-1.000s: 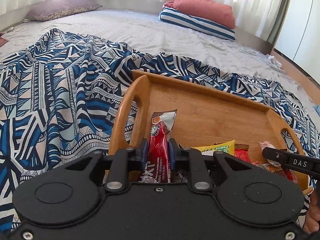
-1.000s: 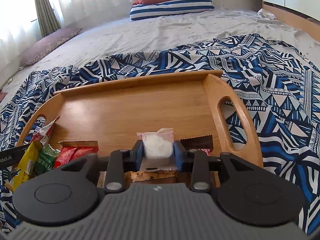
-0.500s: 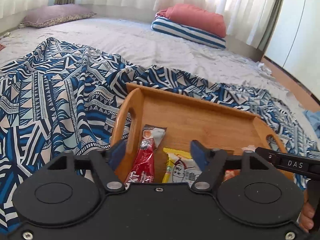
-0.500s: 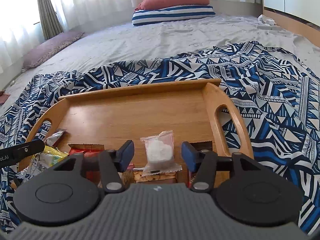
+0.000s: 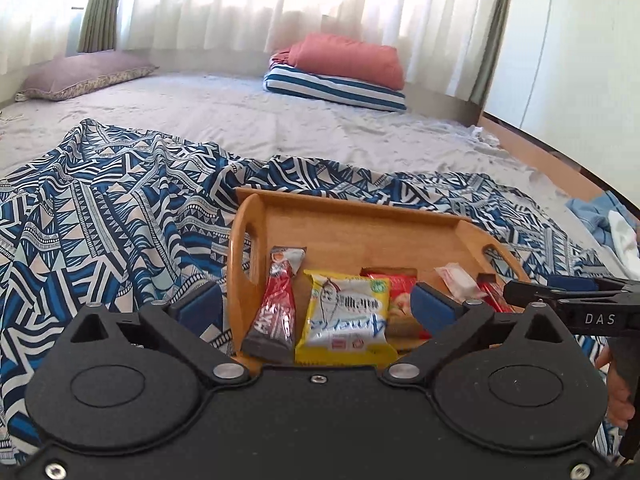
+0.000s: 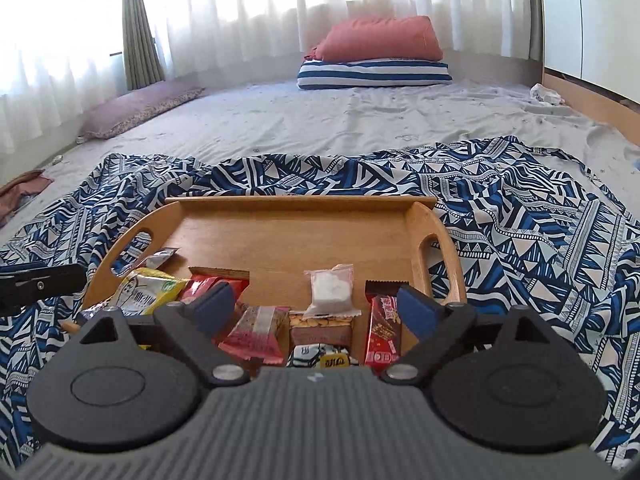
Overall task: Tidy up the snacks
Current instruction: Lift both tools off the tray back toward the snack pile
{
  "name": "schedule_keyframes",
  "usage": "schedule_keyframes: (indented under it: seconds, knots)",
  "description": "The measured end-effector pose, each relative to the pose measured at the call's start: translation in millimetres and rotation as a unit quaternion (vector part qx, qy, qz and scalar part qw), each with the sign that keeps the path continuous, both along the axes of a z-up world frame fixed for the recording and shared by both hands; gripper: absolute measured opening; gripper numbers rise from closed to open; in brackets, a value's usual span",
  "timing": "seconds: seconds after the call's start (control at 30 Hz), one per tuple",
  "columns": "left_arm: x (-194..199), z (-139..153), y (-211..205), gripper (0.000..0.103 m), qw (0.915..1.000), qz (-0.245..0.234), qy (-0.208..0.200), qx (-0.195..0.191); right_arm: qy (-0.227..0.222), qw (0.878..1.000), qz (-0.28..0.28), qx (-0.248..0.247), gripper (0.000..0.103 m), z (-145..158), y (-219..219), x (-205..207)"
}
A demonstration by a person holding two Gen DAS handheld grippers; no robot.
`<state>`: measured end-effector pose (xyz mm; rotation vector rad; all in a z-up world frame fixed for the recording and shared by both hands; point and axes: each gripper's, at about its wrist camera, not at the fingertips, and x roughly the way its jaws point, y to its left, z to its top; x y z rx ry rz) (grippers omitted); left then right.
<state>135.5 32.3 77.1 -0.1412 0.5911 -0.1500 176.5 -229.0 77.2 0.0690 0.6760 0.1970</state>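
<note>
A wooden tray (image 5: 360, 224) (image 6: 296, 236) with cut-out handles lies on a patterned blue cloth. Along its near side lie a red stick pack (image 5: 276, 308), a yellow packet (image 5: 346, 316) (image 6: 140, 292), a clear sachet of white candy (image 6: 330, 290) (image 5: 456, 278), a pink bar (image 6: 254, 330), a nut bar (image 6: 320, 322) and a red bar (image 6: 382, 334). My left gripper (image 5: 316, 304) hangs above the stick pack and yellow packet, its jaws still opening and touching neither. My right gripper (image 6: 314, 306) is above the sachet, jaws also opening, nothing pressed between them.
The blue patterned cloth (image 5: 100, 216) (image 6: 540, 220) covers a grey mattress. Striped and red pillows (image 5: 340, 72) (image 6: 376, 56) lie at the far end, a mauve pillow (image 5: 80, 76) far left. The other gripper's black arm (image 5: 572, 304) and a hand (image 5: 618, 384) show at right.
Both grippers let go: the left released the red stick pack, the right released the white sachet. Both jaws spread wide and both grippers pulled back and up from the tray.
</note>
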Motion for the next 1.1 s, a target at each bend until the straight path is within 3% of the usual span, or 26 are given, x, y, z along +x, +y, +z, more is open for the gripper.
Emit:
schedule_keyframes:
  seconds: [0.1,0.37,0.83,1.1]
  knots:
    - [-13.5,-2.2,-1.7,0.102,0.9999,-0.011,0.005,-0.003,-0.024,1.0,0.019,-0.007,0.103,1.0,3.4,-22.6]
    - [-33.0,-11.3,-13.0,0.102,0.9994,-0.029,0.018,0.01,-0.06,0.995,0.068,-0.046,0.103,-1.1,21.7,-62.8]
    - [-32.2,-51.6,-29.8,0.102,0.9965,-0.017,0.069,0.043,-0.043,0.99,0.111,-0.078,0.103,-42.8,36.3,-86.7]
    - [-30.2,-66.5,-39.4,0.102,0.9949,-0.009,0.044,0.091,-0.028,0.991,0.109,-0.074,0.103,-67.0,39.6,-87.2]
